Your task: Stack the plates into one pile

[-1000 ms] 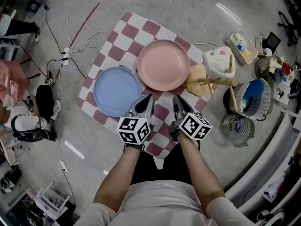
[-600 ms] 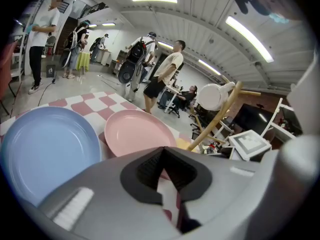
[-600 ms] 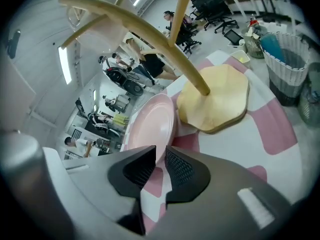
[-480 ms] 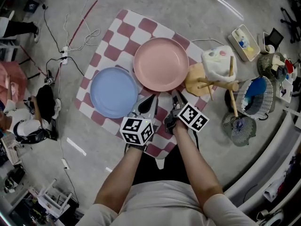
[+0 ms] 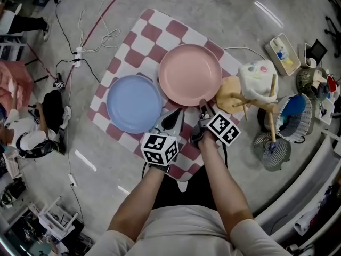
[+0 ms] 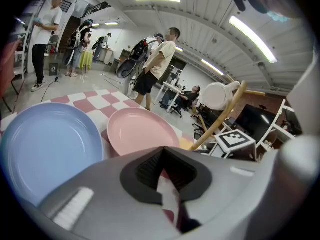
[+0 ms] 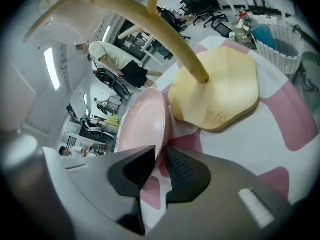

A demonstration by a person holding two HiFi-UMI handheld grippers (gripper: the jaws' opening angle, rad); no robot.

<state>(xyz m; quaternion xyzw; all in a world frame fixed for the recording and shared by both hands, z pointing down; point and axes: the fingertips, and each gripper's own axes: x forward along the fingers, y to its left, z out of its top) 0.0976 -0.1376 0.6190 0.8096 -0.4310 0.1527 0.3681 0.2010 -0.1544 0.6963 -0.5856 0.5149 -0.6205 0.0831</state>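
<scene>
Head view: on the checkered mat (image 5: 139,35) the pink plate (image 5: 190,74) lies with the blue plate (image 5: 134,103) touching it at 8 o'clock (their rims meet). The right gripper (image 5: 204,106) points at the pink plate's 5 o'clock rim. In the right gripper view its jaws stand a narrow slot apart, with that rim at their mouth. The left gripper (image 5: 173,117) sits over the mat at 4 o'clock of the blue plate, tips together and empty. A wooden stand (image 5: 234,94) is at 3 o'clock of the pink plate.
</scene>
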